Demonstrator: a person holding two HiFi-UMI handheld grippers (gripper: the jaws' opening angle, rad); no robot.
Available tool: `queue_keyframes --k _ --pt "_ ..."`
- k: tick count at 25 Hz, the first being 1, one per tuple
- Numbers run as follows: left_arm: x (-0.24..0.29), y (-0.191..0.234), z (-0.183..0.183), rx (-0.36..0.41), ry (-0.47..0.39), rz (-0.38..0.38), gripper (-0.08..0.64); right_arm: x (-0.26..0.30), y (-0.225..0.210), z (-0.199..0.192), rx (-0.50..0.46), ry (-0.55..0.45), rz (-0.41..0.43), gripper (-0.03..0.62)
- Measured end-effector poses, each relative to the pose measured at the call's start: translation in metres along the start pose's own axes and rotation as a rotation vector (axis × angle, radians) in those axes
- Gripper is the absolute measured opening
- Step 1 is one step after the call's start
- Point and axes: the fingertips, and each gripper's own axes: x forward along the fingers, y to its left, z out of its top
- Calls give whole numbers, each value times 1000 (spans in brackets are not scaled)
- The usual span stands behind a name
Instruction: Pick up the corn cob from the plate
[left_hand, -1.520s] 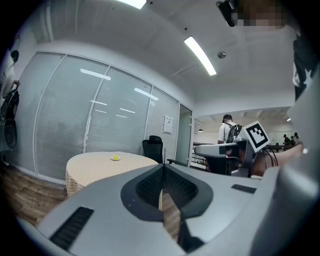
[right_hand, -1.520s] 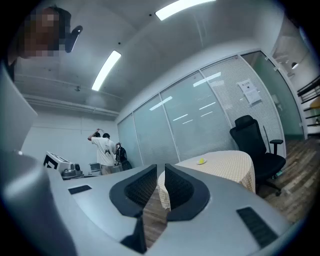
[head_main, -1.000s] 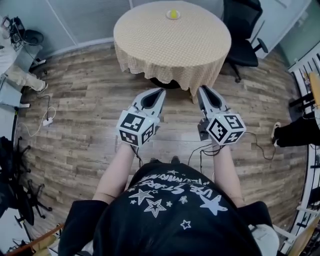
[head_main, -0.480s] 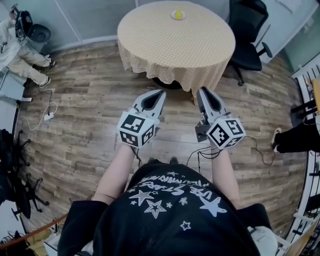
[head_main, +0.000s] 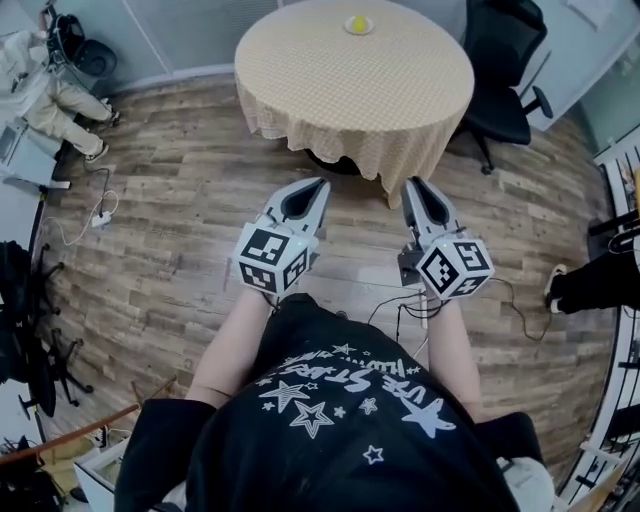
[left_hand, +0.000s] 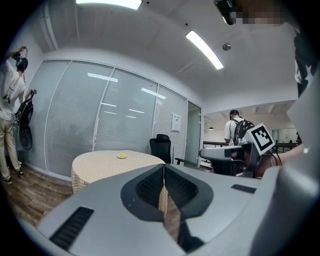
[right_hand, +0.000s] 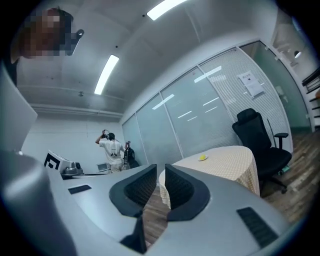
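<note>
A yellow corn cob (head_main: 358, 24) lies on a small white plate at the far side of a round table (head_main: 350, 90) with a checked beige cloth. It also shows as a small yellow spot in the left gripper view (left_hand: 121, 156) and the right gripper view (right_hand: 202, 157). My left gripper (head_main: 318, 184) and right gripper (head_main: 412, 184) are held side by side over the wooden floor, short of the table's near edge and pointing at it. Both are shut and hold nothing, as their own views show, left (left_hand: 164, 166) and right (right_hand: 160, 169).
A black office chair (head_main: 505, 60) stands right of the table. A person (head_main: 45, 85) stands at the far left near a glass wall. Cables and a power strip (head_main: 95, 220) lie on the floor at left, and someone's legs (head_main: 590, 280) show at right.
Both grippers have eased a little toward the table, still shut. The person at the far left has come further into view.
</note>
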Motion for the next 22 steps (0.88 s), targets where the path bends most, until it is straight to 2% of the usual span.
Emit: queue_keyframes --k 4,10,15,22 --pt "4 3 -6 -1 25 21 11 9 -7 -4 25 15 28 63" --pt "22 30 -9 -10 30 42 11 33 -21 -14 38 47 23 64" --pt "52 59 -10 -24 27 23 11 60 -42 -17 37 59 -16 64" --pt "109 117 2 -31 26 -30 11 126 -75 -5 46 49 -86 63"
